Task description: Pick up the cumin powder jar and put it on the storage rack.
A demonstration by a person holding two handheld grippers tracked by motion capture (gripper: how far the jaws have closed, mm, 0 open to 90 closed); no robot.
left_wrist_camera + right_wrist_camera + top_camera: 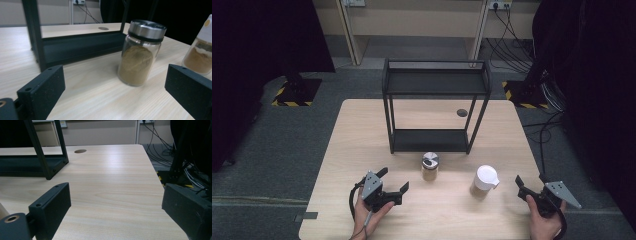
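1. Shelf rack (435, 107) sits at the table's (362, 140) upper centre.
2. Spice jar (430, 166) is just below it, mid-frame.
3. White-lidded jar (485, 182) is right of that, near the right gripper (530, 188).
4. Left gripper (393, 181) is lower left.

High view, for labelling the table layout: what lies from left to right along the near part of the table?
left gripper → steel-lidded spice jar → white-capped spice jar → right gripper. Both grippers are open and hold nothing.
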